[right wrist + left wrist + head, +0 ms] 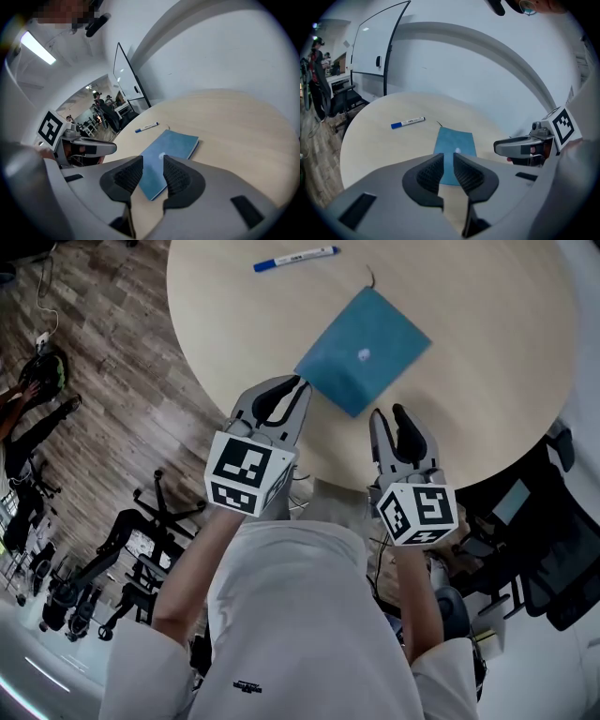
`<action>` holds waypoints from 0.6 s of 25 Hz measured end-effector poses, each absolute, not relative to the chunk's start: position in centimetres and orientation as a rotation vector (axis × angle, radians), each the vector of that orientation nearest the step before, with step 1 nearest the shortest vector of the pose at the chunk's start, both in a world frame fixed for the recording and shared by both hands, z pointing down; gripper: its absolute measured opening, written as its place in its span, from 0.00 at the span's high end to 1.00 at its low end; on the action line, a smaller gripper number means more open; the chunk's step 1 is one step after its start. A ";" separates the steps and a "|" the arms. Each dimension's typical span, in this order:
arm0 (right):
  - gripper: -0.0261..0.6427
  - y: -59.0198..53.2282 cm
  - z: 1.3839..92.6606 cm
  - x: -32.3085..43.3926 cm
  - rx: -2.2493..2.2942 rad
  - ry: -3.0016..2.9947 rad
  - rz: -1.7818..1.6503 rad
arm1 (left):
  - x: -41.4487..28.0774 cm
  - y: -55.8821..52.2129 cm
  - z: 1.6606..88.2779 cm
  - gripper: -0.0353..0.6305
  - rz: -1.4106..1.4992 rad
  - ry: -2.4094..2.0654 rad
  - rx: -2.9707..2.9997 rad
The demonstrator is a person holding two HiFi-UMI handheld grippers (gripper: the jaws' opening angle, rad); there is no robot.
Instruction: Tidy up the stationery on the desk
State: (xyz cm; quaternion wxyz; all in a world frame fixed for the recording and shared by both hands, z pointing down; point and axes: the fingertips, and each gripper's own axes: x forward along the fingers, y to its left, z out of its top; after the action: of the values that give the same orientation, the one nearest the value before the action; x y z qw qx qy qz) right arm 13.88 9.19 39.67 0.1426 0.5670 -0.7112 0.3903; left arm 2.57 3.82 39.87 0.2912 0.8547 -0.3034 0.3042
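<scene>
A blue notebook (364, 351) lies closed on the round light-wood table (487, 334), a little in front of both grippers. A white marker with a blue cap (295, 258) lies farther back, near the table's far edge. My left gripper (298, 385) hovers at the notebook's near left corner, jaws nearly together and empty. My right gripper (389, 413) hangs over the table's near edge, right of that corner, with a small gap between its jaws and nothing in it. The left gripper view shows the notebook (454, 140) and marker (408, 123); the right gripper view shows both too (173, 145), (146, 127).
Black office chairs (141, 521) stand on the wood floor to the left of the table, and a dark chair (553, 559) sits at the right. A whiteboard (375, 42) stands beyond the table. People (105, 110) are far off in the background.
</scene>
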 end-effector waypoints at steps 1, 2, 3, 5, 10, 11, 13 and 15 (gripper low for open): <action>0.77 9.0 40.1 14.0 1.649 -2.040 1.135 | 2.6 3.8 40.4 0.82 0.821 -0.796 2.272; 0.77 8.9 40.6 14.2 1.661 -2.026 1.145 | 2.7 3.8 40.9 0.77 0.827 -0.783 2.266; 0.77 8.6 41.0 14.3 1.671 -2.011 1.155 | 2.8 3.8 41.3 0.77 0.831 -0.776 2.262; 0.77 8.2 41.7 14.5 1.688 -1.982 1.171 | 2.9 3.6 41.8 0.75 0.837 -0.764 2.259; 0.77 7.6 43.5 14.6 1.702 -1.941 1.161 | 3.3 3.2 44.0 0.69 0.893 -0.732 2.266; 0.76 7.6 43.9 14.6 1.701 -1.932 1.162 | 3.5 3.1 44.4 0.68 0.897 -0.728 2.265; 0.75 7.4 44.6 14.8 1.706 -1.912 1.170 | 3.7 2.9 45.4 0.67 0.899 -0.725 2.254; 0.74 7.2 45.3 15.0 1.712 -1.893 1.184 | 3.8 2.7 46.1 0.66 0.898 -0.727 2.242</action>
State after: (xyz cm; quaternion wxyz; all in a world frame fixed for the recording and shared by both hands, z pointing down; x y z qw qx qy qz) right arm 15.04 7.19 45.32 0.1632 0.6003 -0.6639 0.4151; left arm 3.83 2.72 46.14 0.3050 0.8465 -0.2745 0.3392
